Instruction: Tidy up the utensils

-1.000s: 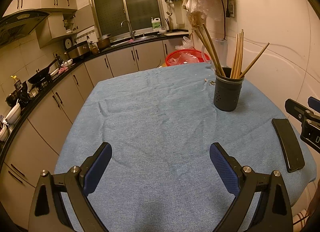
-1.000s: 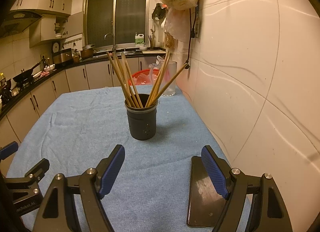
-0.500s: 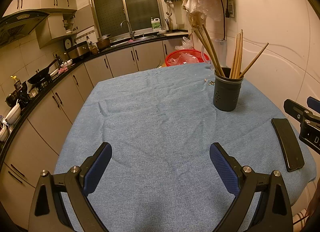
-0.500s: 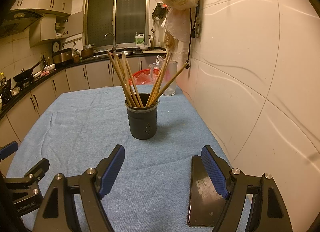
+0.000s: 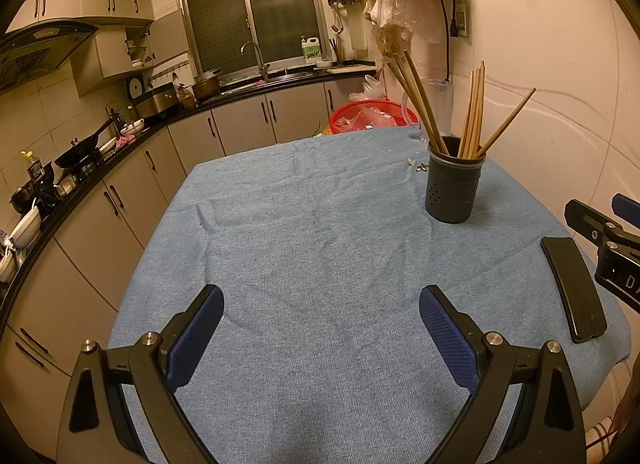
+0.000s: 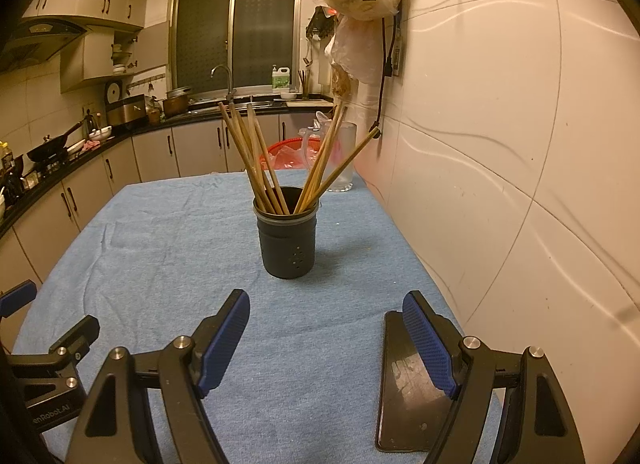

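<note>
A dark perforated utensil holder (image 5: 453,188) (image 6: 287,242) stands upright on the blue tablecloth (image 5: 312,248) (image 6: 160,248), with several wooden chopsticks (image 5: 472,109) (image 6: 256,167) leaning out of it in two bunches. My left gripper (image 5: 320,306) hovers open over bare cloth near the table's front, well short and left of the holder. The right gripper (image 6: 326,310) is open too, with nothing between its blue pads, and the holder stands a little beyond it.
A black phone (image 5: 572,288) (image 6: 412,384) lies flat near the table's right front edge, partly under the right gripper's right finger. A clear jug (image 6: 342,155) stands at the far right corner by the tiled wall. Kitchen cabinets and a red basket (image 5: 366,117) lie beyond the table.
</note>
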Action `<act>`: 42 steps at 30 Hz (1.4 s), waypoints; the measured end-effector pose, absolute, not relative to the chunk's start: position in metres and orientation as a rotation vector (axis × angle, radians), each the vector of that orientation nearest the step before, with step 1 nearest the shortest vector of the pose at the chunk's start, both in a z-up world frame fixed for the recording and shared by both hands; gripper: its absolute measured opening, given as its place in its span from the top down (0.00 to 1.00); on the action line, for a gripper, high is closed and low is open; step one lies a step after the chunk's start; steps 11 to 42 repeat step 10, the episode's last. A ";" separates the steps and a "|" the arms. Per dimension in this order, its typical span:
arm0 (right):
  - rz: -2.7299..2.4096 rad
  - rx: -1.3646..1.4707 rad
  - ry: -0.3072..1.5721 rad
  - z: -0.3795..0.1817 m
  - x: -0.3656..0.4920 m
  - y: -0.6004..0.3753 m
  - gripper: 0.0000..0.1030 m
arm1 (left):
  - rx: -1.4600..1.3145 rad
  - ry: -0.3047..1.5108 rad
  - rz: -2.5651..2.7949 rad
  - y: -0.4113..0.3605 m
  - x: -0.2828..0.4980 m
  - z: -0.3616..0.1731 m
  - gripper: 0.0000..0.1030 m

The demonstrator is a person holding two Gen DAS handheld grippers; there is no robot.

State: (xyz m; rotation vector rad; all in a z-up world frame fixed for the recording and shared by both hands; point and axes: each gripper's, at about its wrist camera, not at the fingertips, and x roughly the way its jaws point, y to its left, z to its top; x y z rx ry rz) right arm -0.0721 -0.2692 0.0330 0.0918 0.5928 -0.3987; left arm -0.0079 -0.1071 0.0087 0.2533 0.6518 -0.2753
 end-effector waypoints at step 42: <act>-0.382 0.090 0.600 0.032 -0.067 -0.265 0.21 | 0.209 0.660 -0.228 -0.089 0.000 0.012 0.05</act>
